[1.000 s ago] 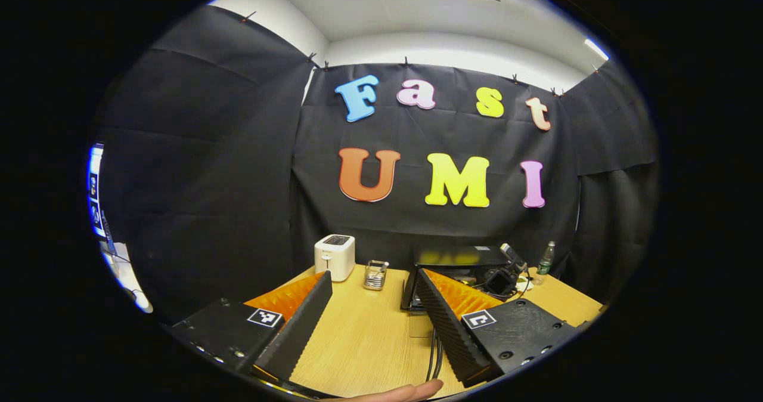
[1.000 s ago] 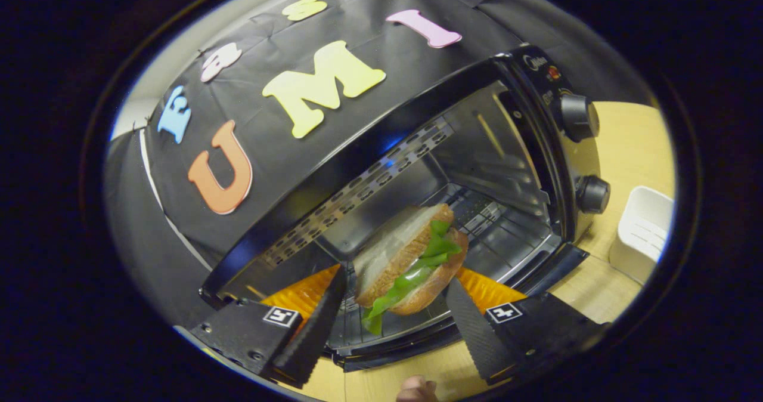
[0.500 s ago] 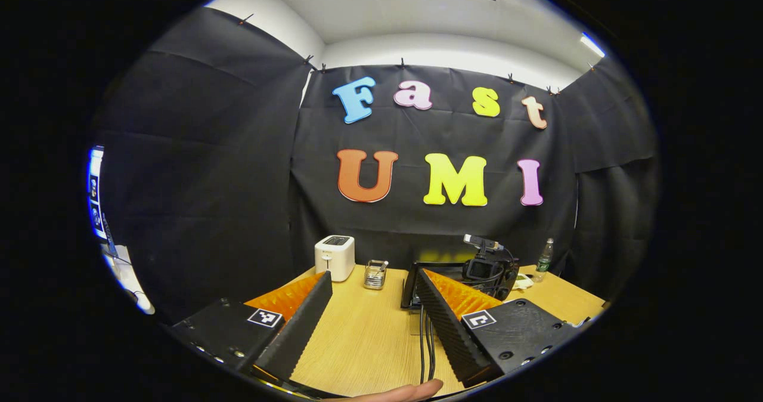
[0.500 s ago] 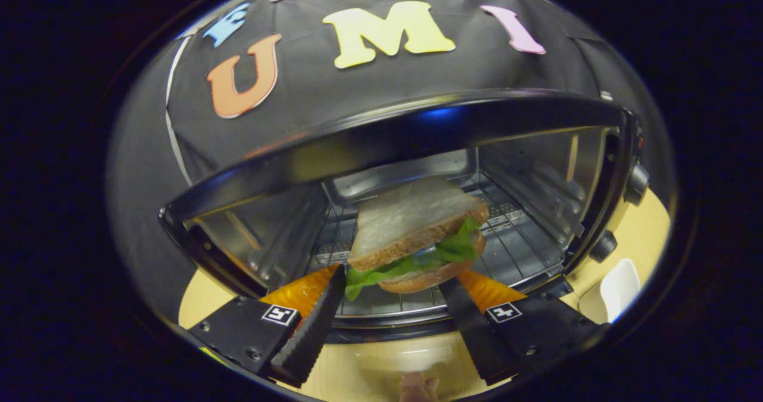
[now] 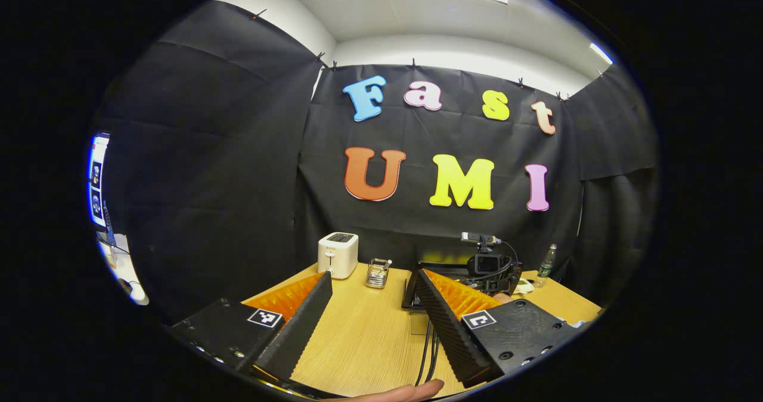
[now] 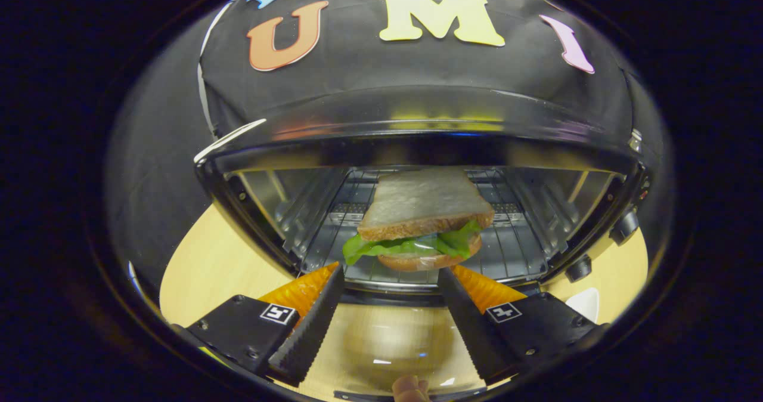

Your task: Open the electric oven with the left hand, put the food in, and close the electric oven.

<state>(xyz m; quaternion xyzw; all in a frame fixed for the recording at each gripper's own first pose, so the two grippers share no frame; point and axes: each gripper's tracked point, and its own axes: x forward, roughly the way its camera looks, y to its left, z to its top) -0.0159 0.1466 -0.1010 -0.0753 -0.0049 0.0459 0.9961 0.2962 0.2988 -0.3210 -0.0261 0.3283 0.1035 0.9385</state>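
Note:
The black electric oven [image 6: 417, 133] stands open, its glass door [image 6: 381, 342] folded down flat in front of the wire rack [image 6: 512, 253]. My right gripper [image 6: 391, 268] is shut on a sandwich [image 6: 420, 211] of bread, lettuce and bun. It holds the sandwich level in the oven mouth, just over the rack. My left gripper [image 5: 374, 272] is open with nothing between its fingers, and hangs over the wooden table [image 5: 369, 342] well back from the oven [image 5: 438, 268]. The other gripper [image 5: 489, 265] shows by that oven.
A white toaster [image 5: 338, 254] and a glass jar [image 5: 378, 272] stand at the table's back left, with a bottle [image 5: 545, 265] at the back right. Black cables [image 5: 430, 354] run across the table. The oven's knobs [image 6: 623, 226] sit on its right, and a white container [image 6: 587, 303] is beside it.
The right gripper has levelled out and carried the sandwich from in front of the oven into its mouth. The left gripper has barely moved.

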